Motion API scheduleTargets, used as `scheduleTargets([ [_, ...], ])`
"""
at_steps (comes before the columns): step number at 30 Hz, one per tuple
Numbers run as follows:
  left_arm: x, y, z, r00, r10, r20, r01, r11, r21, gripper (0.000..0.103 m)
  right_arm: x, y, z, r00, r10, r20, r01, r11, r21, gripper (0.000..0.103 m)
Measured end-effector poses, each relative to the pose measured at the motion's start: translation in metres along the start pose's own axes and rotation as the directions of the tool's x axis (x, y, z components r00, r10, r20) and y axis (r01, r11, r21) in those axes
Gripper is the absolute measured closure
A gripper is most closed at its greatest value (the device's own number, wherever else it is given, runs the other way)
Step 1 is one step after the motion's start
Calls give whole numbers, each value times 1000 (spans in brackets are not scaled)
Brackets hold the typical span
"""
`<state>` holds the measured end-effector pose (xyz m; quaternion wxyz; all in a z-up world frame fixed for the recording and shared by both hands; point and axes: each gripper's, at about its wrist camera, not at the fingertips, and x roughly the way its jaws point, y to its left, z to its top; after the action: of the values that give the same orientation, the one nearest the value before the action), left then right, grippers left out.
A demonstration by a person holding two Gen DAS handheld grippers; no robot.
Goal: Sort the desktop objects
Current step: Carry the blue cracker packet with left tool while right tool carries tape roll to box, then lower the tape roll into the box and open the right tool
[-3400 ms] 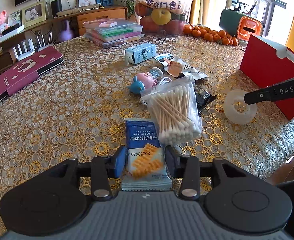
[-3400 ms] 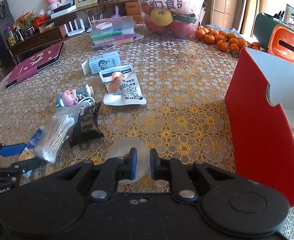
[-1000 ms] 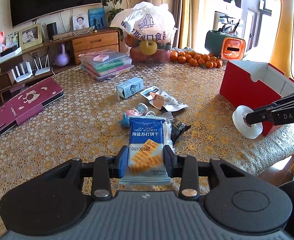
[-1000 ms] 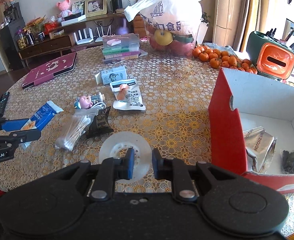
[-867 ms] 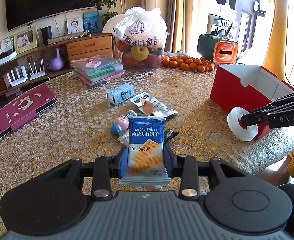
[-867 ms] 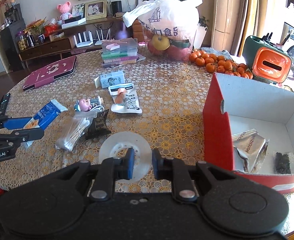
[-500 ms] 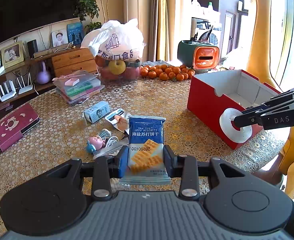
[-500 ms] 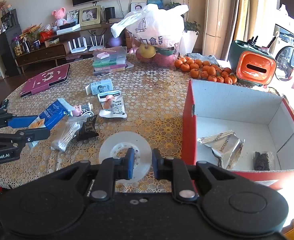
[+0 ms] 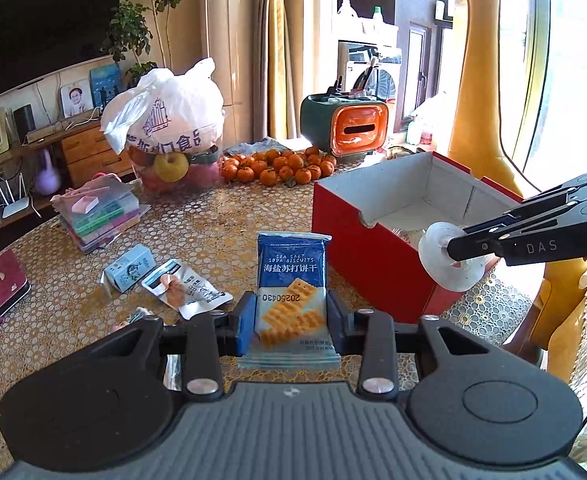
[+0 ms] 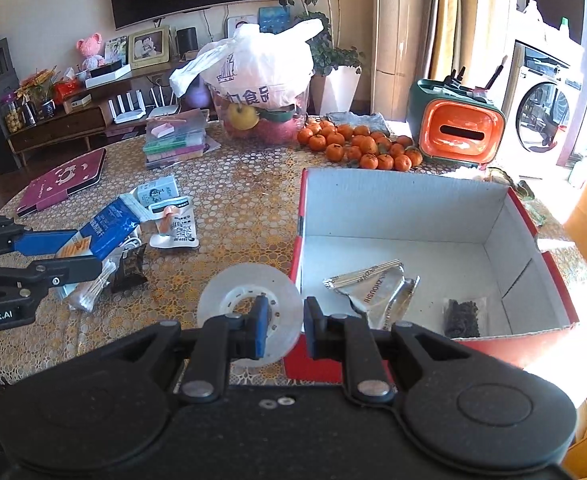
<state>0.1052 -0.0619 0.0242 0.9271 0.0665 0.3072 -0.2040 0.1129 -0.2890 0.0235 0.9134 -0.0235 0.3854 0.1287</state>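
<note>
My left gripper [image 9: 289,324] is shut on a blue soda biscuit packet [image 9: 291,280] and holds it in the air above the table. My right gripper [image 10: 285,326] is shut on a clear tape roll [image 10: 249,300], one finger through its hole. The roll [image 9: 449,258] hangs at the near left corner of the open red box [image 10: 413,216]. A silver foil packet [image 10: 377,292] and a small dark bag [image 10: 463,316] lie inside the box. From the right wrist view the biscuit packet [image 10: 101,228] is far left of the box.
On the lace-covered table [image 10: 245,196] lie a cotton swab bag [image 10: 89,292], a dark snack packet [image 10: 131,268], a white pouch [image 10: 175,228] and a small carton [image 10: 157,192]. Further back are tangerines [image 10: 357,146], a bag of fruit [image 10: 257,92] and an orange-green holder [image 10: 455,128].
Both grippers have risen from the table with their loads and swung right toward the red box. The tape roll now hangs by the box's near corner, and the box interior is in view.
</note>
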Motion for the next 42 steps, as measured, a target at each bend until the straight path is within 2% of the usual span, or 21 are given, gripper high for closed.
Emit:
scheduleTargets([
  [12,39,-41,36,996,-85,-23,86,995,52,68,-1,-57,-1,998,-66,3,65,996,60,85],
  [24,76,-78,60,988,-135,-68,143,982,126,68,3,-105,2,990,-140,-7,140,986,94,85],
  [42,139,-120,82,964,-189,-188,225,956,189,68,32,-157,10,981,-186,-46,191,972,139,85],
])
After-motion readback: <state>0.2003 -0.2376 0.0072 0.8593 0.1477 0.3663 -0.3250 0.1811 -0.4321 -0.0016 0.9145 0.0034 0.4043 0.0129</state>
